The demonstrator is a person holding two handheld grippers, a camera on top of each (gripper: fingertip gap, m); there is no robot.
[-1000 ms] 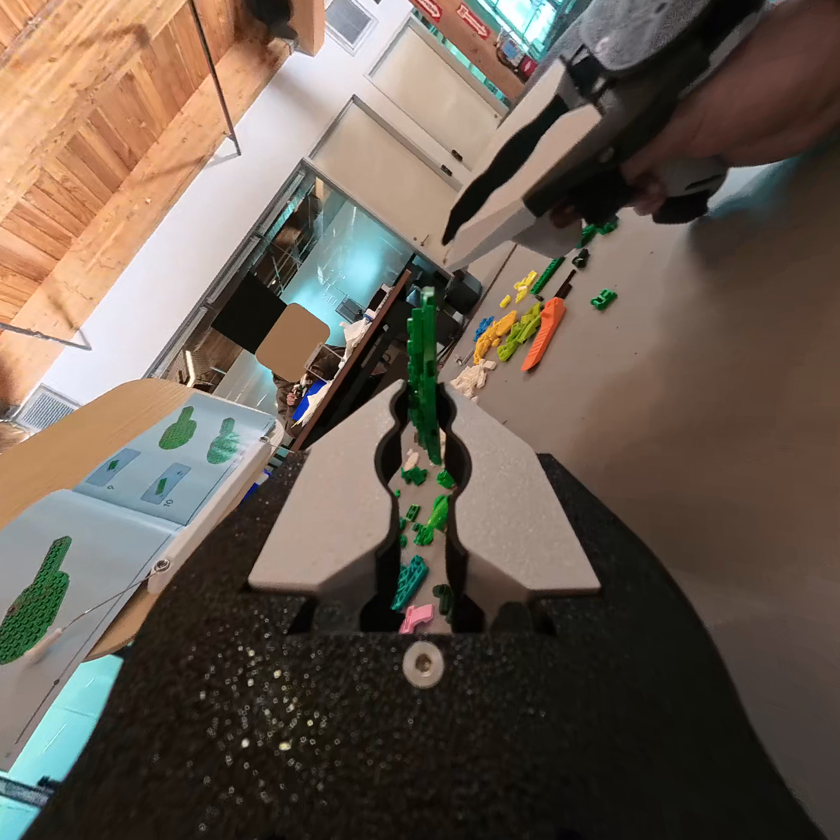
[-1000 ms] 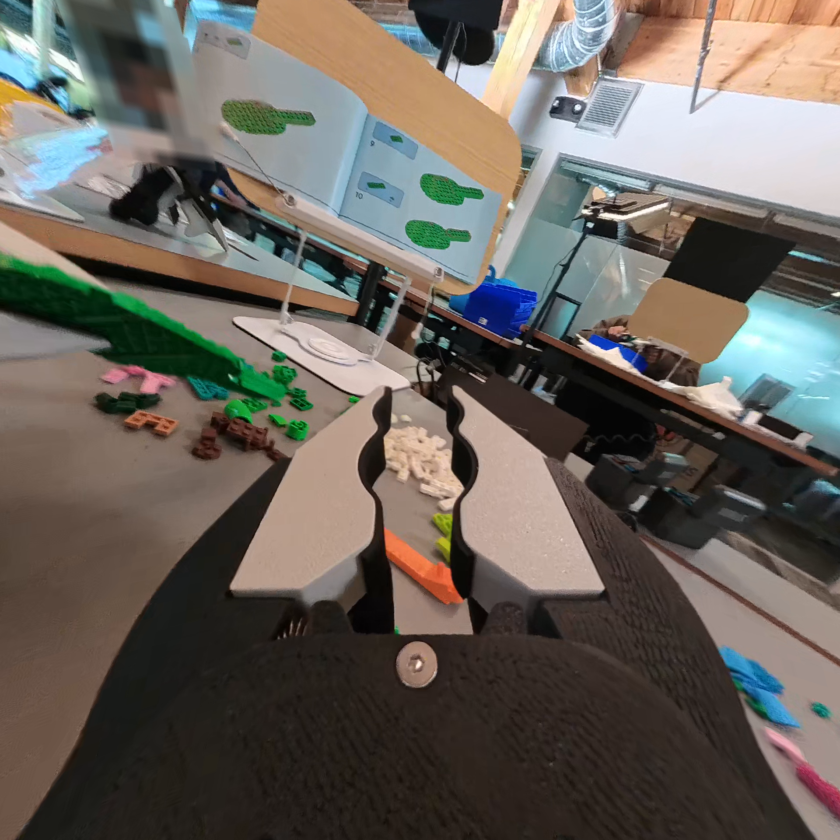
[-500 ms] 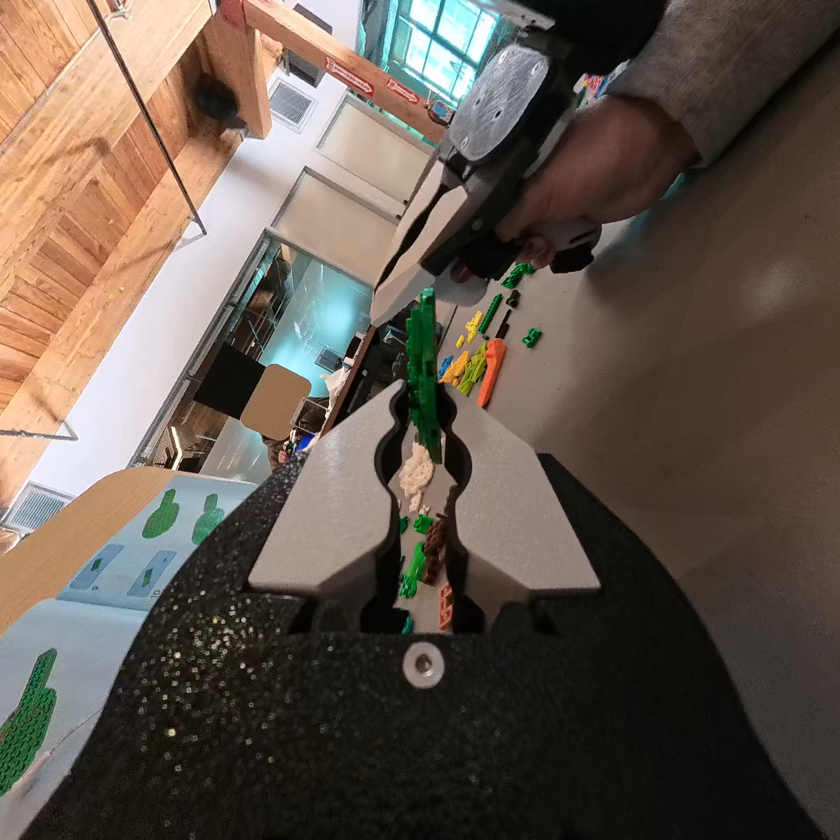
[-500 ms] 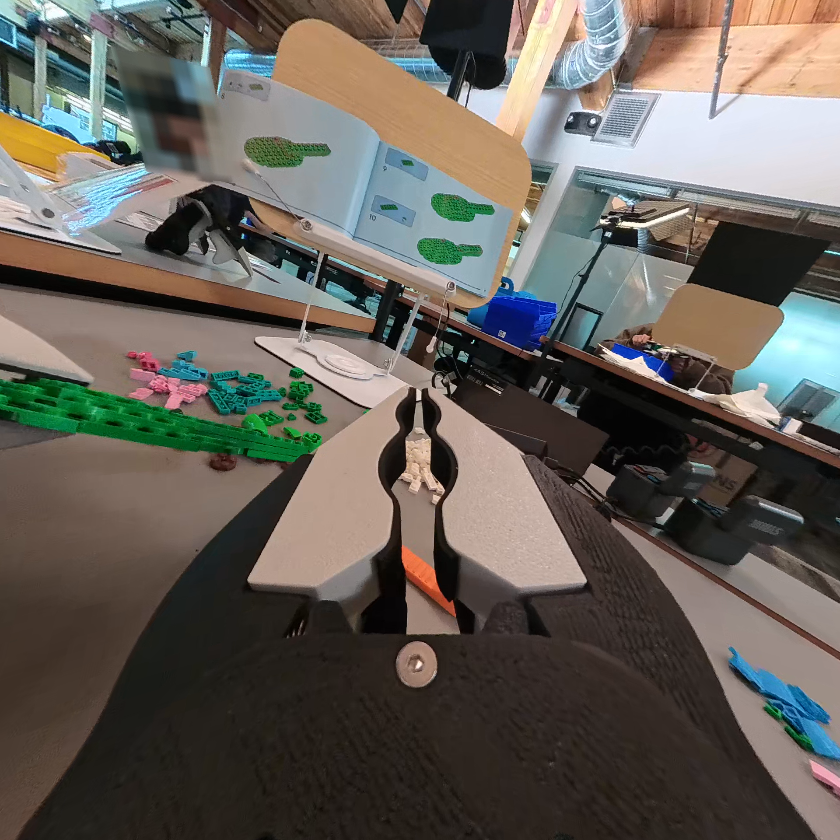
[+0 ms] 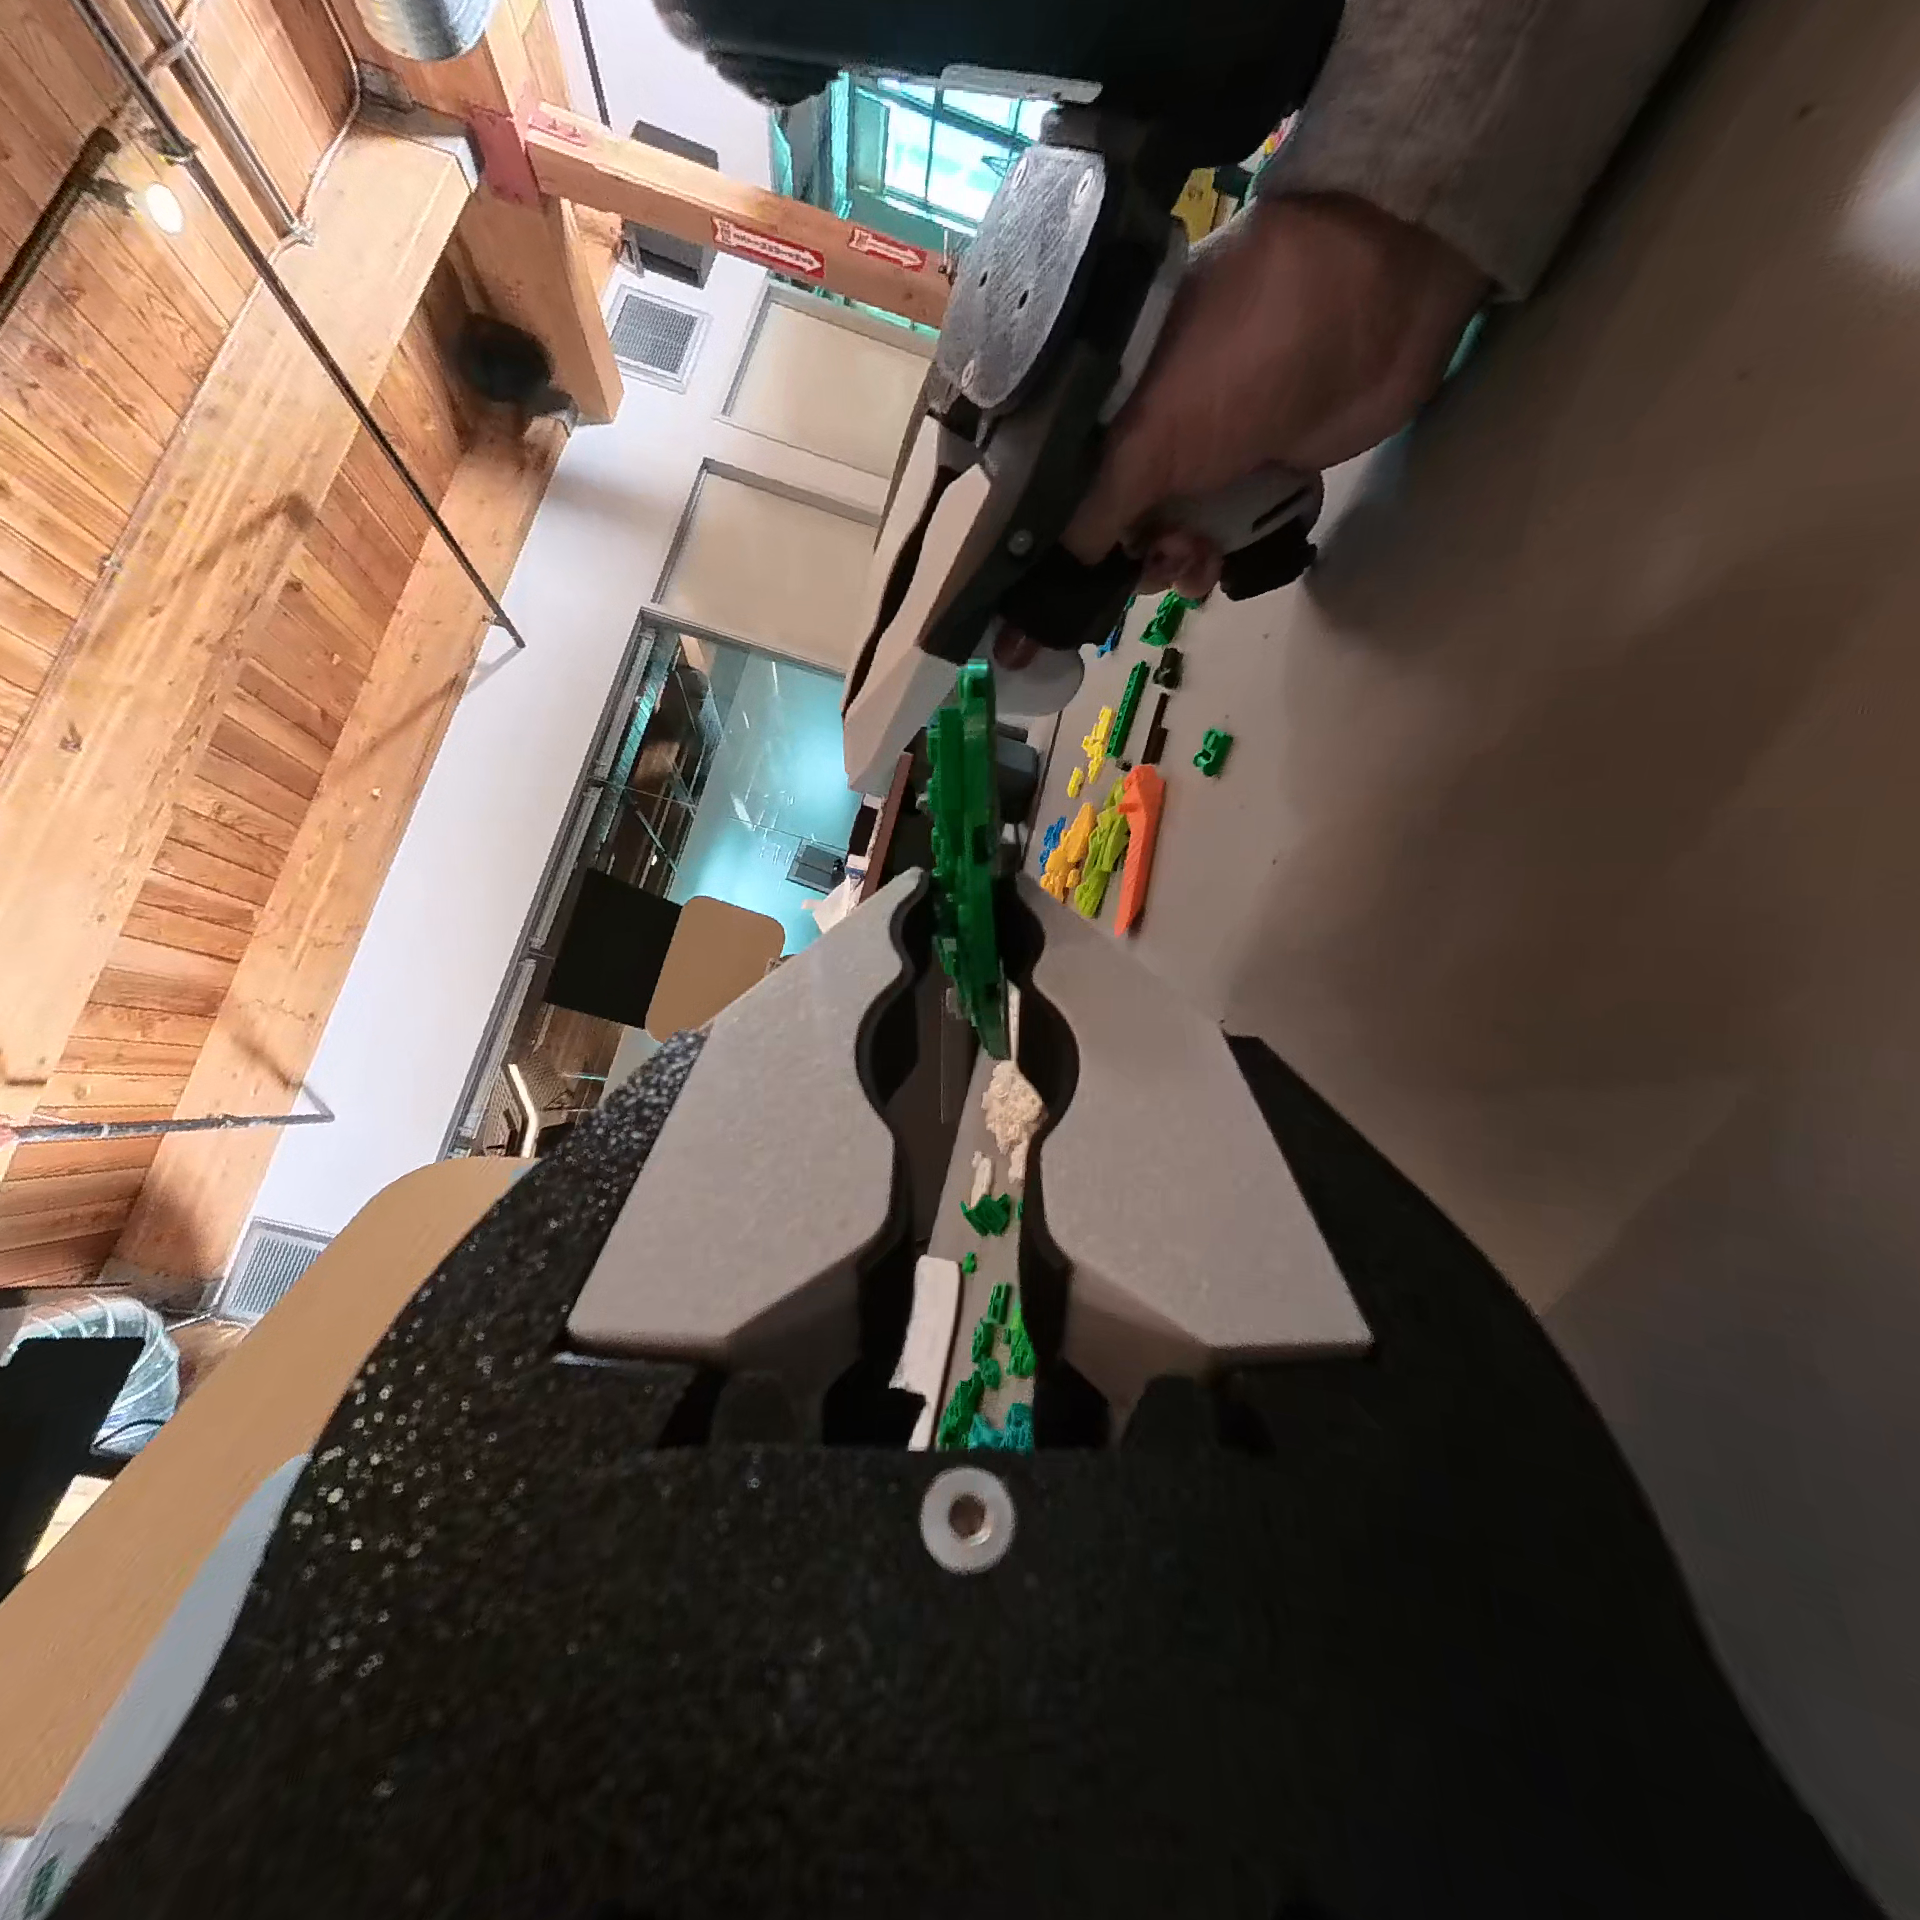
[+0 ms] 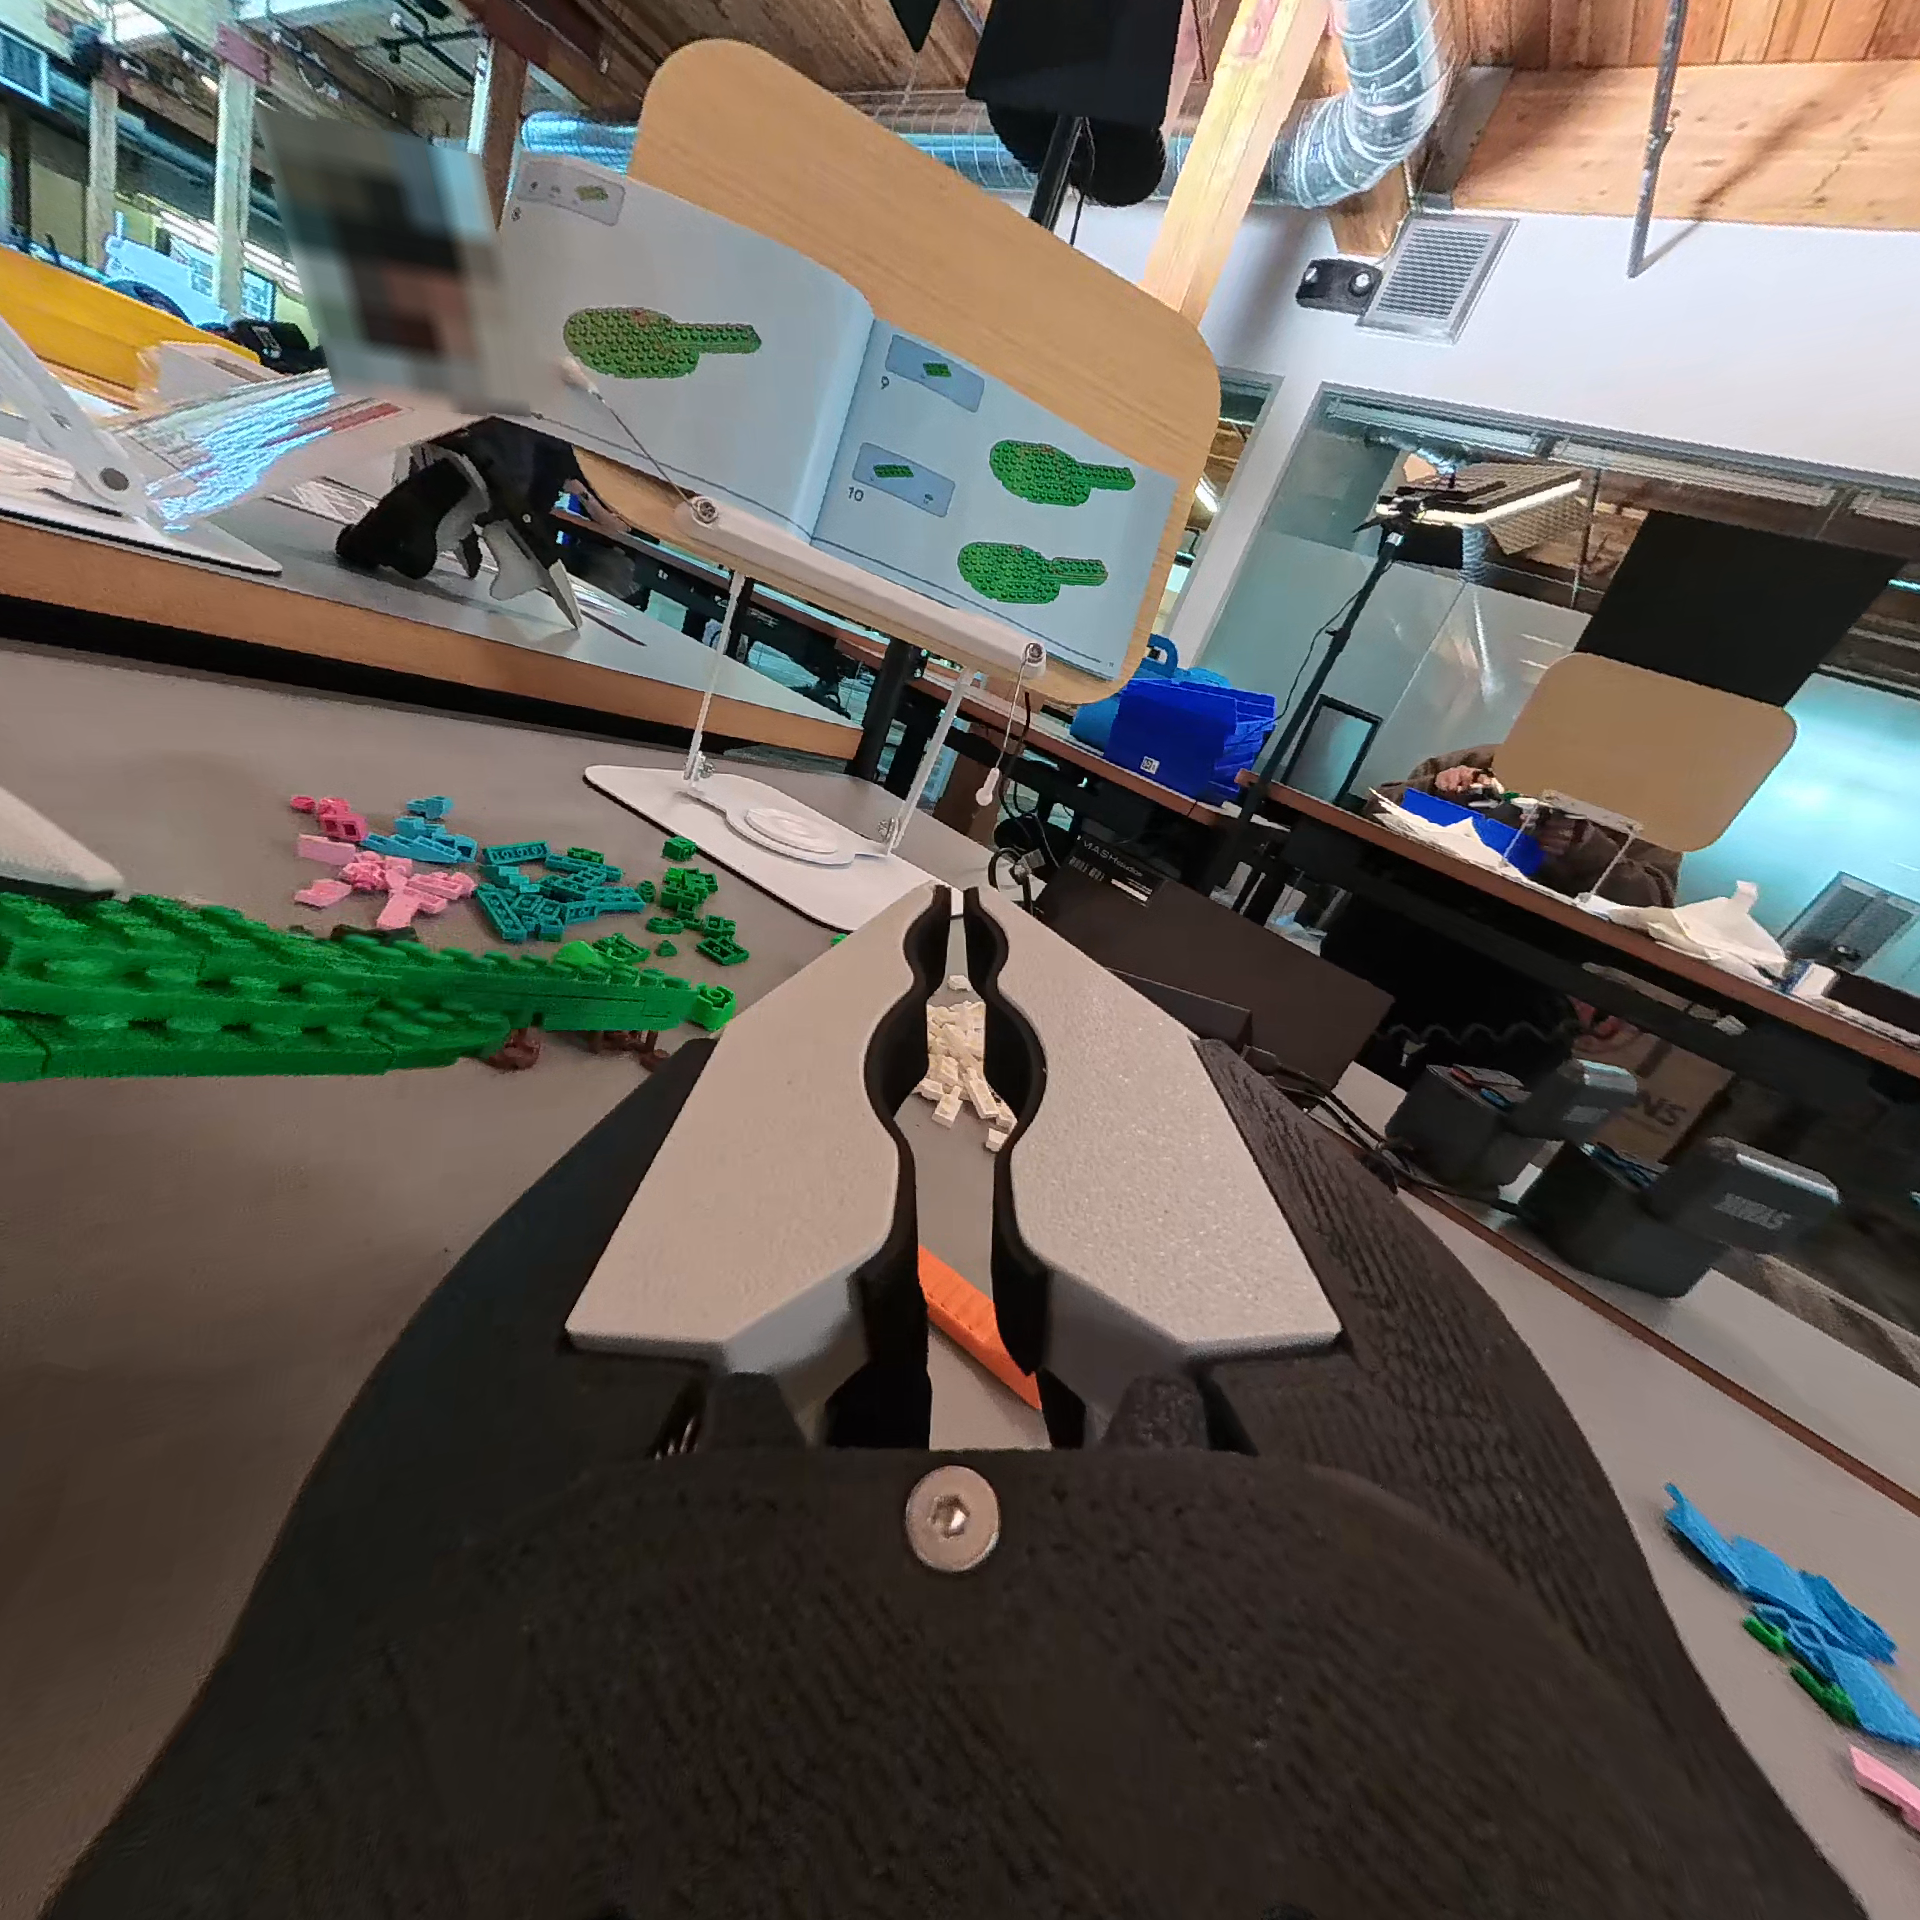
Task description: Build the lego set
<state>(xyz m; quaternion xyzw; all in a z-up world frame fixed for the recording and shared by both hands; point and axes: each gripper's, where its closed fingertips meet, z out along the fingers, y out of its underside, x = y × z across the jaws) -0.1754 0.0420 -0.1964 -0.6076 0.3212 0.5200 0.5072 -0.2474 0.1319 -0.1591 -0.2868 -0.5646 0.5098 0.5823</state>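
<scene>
My left gripper (image 5: 971,920) is shut on a flat green brick plate assembly (image 5: 966,831), gripping it edge-on at its near end. The same plate shows in the right wrist view (image 6: 260,997), reaching in from the left just above the table, over some brown bricks (image 6: 520,1055). My right gripper (image 6: 956,902) is shut with only a thin slit at the tips, and I see nothing between them. In the left wrist view the right gripper (image 5: 883,717), held by a hand (image 5: 1278,364), has its tips beside the plate's far end.
An open instruction booklet (image 6: 831,436) stands on a white-based stand (image 6: 769,831). Loose bricks lie on the grey table: pink and teal (image 6: 416,873), white (image 6: 961,1049), yellow and lime (image 5: 1091,842), blue (image 6: 1808,1621). An orange piece (image 5: 1138,842) lies below my right gripper. Left tips to right tips: about 12 cm.
My right gripper's jaws went from open to shut with nothing seen between them. It moved closer to the far end of the green plate. My left gripper kept its hold.
</scene>
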